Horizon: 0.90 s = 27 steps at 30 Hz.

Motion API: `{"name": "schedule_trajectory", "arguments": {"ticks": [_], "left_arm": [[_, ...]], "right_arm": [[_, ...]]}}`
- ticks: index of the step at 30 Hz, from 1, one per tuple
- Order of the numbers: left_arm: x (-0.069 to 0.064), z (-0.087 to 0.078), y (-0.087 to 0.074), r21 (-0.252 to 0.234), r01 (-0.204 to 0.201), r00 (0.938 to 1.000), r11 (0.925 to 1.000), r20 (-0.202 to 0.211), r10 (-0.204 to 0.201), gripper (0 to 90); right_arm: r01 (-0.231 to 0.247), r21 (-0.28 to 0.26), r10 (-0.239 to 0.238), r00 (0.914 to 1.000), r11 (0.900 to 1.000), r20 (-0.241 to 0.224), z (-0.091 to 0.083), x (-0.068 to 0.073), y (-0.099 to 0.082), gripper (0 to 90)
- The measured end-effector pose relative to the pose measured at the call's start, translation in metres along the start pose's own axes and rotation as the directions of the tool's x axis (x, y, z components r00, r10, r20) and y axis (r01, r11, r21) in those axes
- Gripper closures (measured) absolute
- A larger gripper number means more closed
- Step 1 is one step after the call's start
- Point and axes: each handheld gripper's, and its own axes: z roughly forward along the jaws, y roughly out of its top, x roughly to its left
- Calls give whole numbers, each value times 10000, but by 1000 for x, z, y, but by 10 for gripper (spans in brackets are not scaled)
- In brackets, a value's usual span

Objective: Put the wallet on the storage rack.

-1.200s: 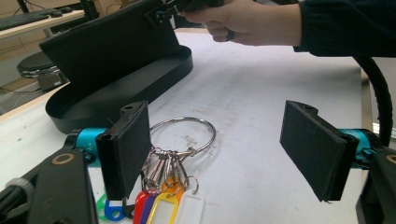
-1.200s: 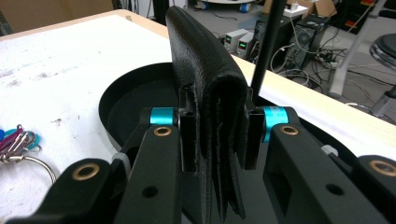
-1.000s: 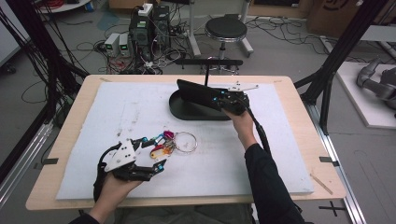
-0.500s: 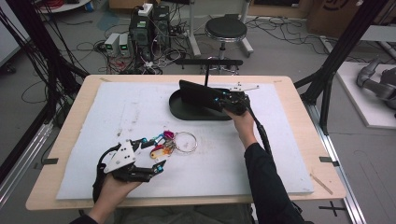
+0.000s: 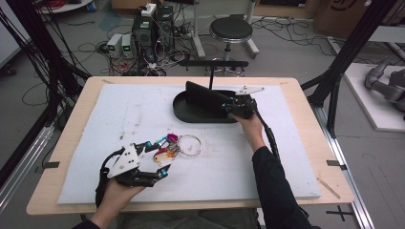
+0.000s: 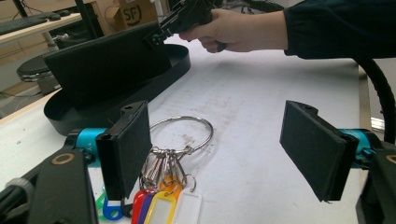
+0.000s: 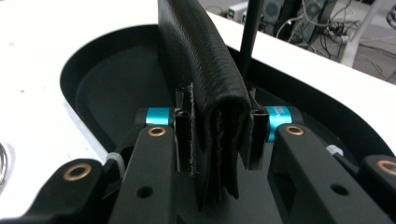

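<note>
Counting the table's things: one black oval tray (image 5: 191, 112), one folded black leather wallet (image 5: 205, 97), one bunch of keys with coloured tags (image 5: 166, 147) on one large metal ring (image 5: 189, 144). Right gripper (image 5: 228, 106) clamped on the wallet's end, wallet standing on edge, tilted, over the tray near the table's far side. Left gripper (image 5: 154, 157) wide apart, empty, jaws flanking the tags on the white mat (image 5: 267, 157). Tags blank: yellow, white, red, blue and green visible. "SF" readable on one cardboard box (image 6: 135, 11) beyond.
</note>
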Motion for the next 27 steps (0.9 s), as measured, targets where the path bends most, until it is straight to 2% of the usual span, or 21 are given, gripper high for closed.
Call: {"name": "schedule_trajectory", "arguments": {"ticks": [2,5,12,17,22,23,24,27], "left_arm": [[0,0,0,4,16,10000,10000,3,-16,247],[0,0,0,32,-8,10000,10000,23,8,247],[0,2,0,64,-18,10000,10000,22,18,246],[1,4,0,103,-41,10000,9999,36,41,247],[2,4,0,111,-60,10000,9999,18,60,247],[2,4,0,129,-73,10000,9999,12,73,247],[3,5,0,146,-53,10000,9999,-12,54,247],[5,6,-1,218,59,10000,9997,-67,-58,246]], "right_arm": [[166,225,-169,9998,9996,119,0,1,0,703],[123,384,-128,9998,9992,145,0,0,-1,692],[318,497,-334,9990,9983,311,-2,3,1,656],[204,472,-236,9974,9987,675,-6,3,3,550],[109,500,-162,9942,9987,1064,-16,1,4,434],[23,384,-65,9939,9993,1097,-24,1,5,405],[23,384,-65,9939,9993,1097,-24,1,5,405],[-93,31,90,9953,10000,961,-41,0,5,378]]}}
